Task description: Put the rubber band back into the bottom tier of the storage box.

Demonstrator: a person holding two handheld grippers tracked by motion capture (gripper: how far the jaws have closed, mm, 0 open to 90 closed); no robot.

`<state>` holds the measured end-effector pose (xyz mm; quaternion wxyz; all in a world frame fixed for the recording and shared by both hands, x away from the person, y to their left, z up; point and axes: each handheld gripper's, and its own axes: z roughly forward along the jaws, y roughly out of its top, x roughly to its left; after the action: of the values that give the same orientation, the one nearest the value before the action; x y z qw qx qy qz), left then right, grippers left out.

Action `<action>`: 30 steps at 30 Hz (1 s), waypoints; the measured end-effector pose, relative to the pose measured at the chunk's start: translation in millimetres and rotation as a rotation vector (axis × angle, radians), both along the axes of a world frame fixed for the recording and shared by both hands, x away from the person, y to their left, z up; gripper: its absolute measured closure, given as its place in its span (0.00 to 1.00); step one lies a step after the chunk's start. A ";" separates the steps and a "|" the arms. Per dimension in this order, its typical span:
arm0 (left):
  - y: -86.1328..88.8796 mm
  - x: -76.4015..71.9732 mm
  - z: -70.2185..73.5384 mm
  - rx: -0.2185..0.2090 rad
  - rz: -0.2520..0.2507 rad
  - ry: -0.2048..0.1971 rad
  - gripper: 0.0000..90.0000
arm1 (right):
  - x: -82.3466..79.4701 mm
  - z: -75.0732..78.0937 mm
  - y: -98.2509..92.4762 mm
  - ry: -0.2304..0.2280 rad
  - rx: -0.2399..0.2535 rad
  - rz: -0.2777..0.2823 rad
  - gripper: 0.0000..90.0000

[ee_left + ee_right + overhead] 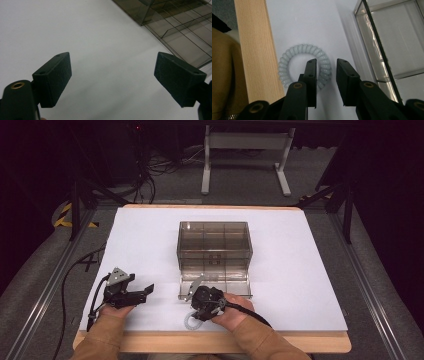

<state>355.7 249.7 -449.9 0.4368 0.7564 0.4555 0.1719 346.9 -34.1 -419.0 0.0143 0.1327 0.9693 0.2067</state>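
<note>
While the pale spiral hair tie (pixel 303 66) lies flat on the white table cover (pixel 300 285), near the wooden front edge (pixel 255 50) and just beside the pulled-out drawer (pixel 235 287) of the smoky clear organizer (pixel 215 242), we have our right gripper (pixel 325 72) over it, jaws narrowed with one side of the coil between them, though not yet pressing on it (as far as we can judge). We read the pickup as barely begun; gripping, lifting and placing remain. Our left gripper (pixel 112 75) waits wide open above bare cover. In the high view our right hand (pixel 227 312) hides most of the tie.
</note>
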 end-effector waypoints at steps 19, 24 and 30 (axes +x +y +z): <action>-0.3 0.3 -0.3 0.004 -0.001 0.005 0.17 | -1.8 -0.3 3.5 -0.022 -0.040 -0.032 0.91; -0.6 0.4 -0.5 0.003 0.000 0.003 0.17 | -1.8 0.0 4.0 -0.018 -0.045 -0.034 0.92; -0.6 0.8 -0.8 0.003 -0.001 0.005 0.17 | -0.9 0.5 3.8 -0.020 -0.049 -0.031 0.92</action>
<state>356.5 249.1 -450.7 0.4348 0.7577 0.4558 0.1704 345.9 -30.3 -418.5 0.0303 0.1455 0.9717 0.1838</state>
